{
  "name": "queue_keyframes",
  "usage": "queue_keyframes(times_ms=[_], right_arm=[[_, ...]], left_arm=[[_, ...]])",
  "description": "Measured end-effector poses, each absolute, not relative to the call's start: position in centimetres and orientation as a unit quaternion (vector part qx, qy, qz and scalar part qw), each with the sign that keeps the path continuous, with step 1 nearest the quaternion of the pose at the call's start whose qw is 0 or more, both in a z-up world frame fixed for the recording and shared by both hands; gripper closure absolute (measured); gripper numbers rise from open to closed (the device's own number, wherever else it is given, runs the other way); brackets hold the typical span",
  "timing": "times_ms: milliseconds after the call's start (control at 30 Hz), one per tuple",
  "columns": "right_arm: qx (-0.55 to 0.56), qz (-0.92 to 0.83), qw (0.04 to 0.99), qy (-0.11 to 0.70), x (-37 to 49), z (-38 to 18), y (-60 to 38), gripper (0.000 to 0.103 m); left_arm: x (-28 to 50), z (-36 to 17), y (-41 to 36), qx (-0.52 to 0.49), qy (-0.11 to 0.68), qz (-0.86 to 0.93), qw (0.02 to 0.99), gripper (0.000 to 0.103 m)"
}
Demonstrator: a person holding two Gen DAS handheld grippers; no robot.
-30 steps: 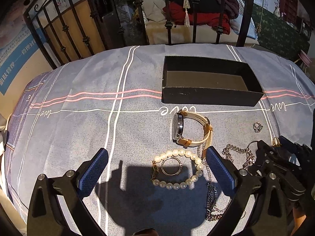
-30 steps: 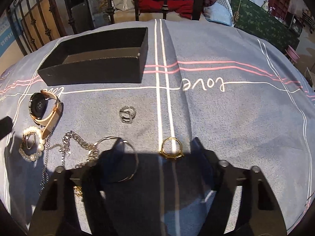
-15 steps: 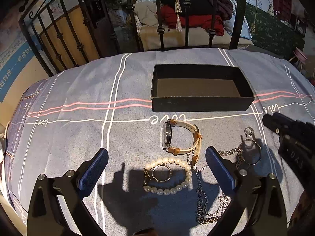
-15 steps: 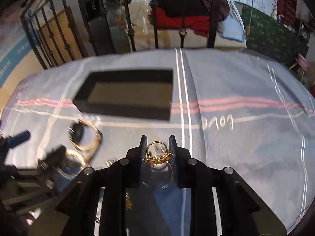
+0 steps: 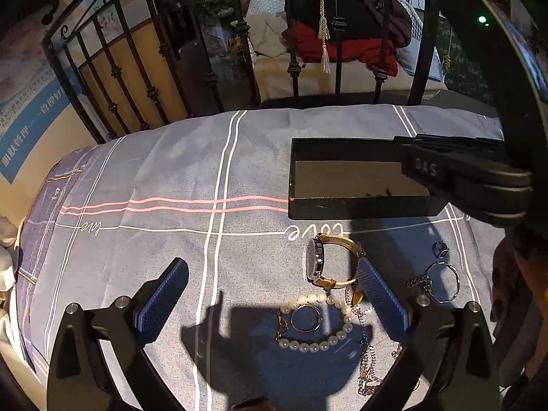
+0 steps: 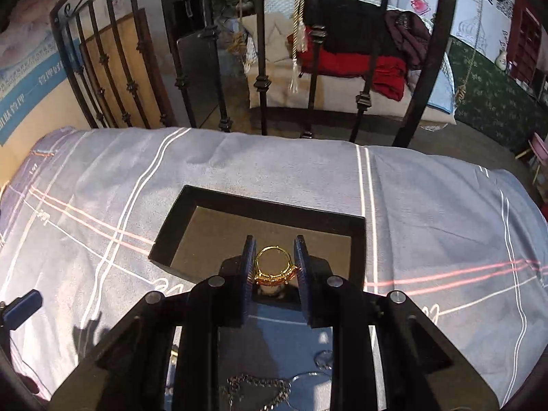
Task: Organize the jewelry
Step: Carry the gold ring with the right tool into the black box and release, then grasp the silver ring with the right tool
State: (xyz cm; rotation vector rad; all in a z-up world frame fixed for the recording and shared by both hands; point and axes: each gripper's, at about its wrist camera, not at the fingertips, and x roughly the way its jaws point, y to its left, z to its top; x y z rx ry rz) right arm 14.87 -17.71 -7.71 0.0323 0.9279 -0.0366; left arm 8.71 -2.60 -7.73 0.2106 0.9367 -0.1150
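My right gripper is shut on a gold ring and holds it above the near edge of the open black box. In the left wrist view the right gripper reaches over the box from the right. My left gripper is open and empty, low over the bed. Between and beyond its fingers lie a pearl bracelet with a thin hoop inside it, a tan-strap watch, a silver chain, a large silver hoop and a small silver ring.
Everything lies on a grey bedspread with white and pink stripes. A black iron bed frame stands at the far edge. Beyond it is a couch with red and dark clothes.
My right gripper closed on the gold ring, lifted it off the bedspread and carried it forward over the black box. My left gripper stayed open and drifted slightly left.
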Motion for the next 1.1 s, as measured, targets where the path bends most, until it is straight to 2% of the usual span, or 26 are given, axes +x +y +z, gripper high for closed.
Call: queue_keyframes(times_ms=[133, 233, 267, 300, 367, 567, 733, 833, 1033, 1067, 1100], right_arm=[[0.011, -0.018, 0.891, 0.454, 16.1, -8.3, -17.2, 0.079], [0.005, -0.018, 0.894, 0.447, 16.0, -8.0, -17.1, 0.072], [0.003, -0.02, 0.896, 0.443, 15.7, -7.6, -17.2, 0.064], [0.002, -0.023, 0.898, 0.439, 15.5, -7.4, -17.2, 0.049], [-0.004, -0.034, 0.903, 0.427, 14.7, -6.9, -17.4, 0.035], [0.01, -0.068, 0.903, 0.424, 10.1, -6.8, -19.9, 0.035], [0.05, -0.086, 0.886, 0.452, 4.8, -10.1, -23.8, 0.035], [0.045, -0.066, 0.873, 0.48, 3.8, -12.6, -23.6, 0.049], [0.036, -0.043, 0.866, 0.496, 5.1, -15.0, -21.7, 0.051], [0.031, -0.043, 0.866, 0.498, 5.3, -15.3, -21.5, 0.053], [0.028, -0.041, 0.864, 0.5, 5.7, -15.6, -21.3, 0.06]], left_arm=[[9.1, -8.0, -2.1, 0.1, 0.453, -0.052, 0.885, 0.006], [9.3, -8.2, -2.0, 0.098, 0.454, -0.052, 0.884, 0.006], [9.3, -8.2, -2.0, 0.097, 0.455, -0.052, 0.884, 0.006], [9.3, -8.3, -2.0, 0.096, 0.456, -0.053, 0.883, 0.006], [9.3, -8.3, -2.1, 0.093, 0.457, -0.054, 0.883, 0.006], [8.9, -8.9, -2.5, 0.079, 0.449, -0.063, 0.888, 0.006], [8.7, -10.9, -3.1, 0.093, 0.473, -0.071, 0.873, 0.006], [8.5, -11.8, -3.4, 0.095, 0.488, -0.073, 0.865, 0.006], [9.1, -13.6, -4.2, 0.105, 0.494, -0.088, 0.859, 0.006], [9.3, -13.9, -4.4, 0.109, 0.495, -0.091, 0.857, 0.006], [9.6, -14.1, -4.5, 0.109, 0.498, -0.093, 0.856, 0.006]])
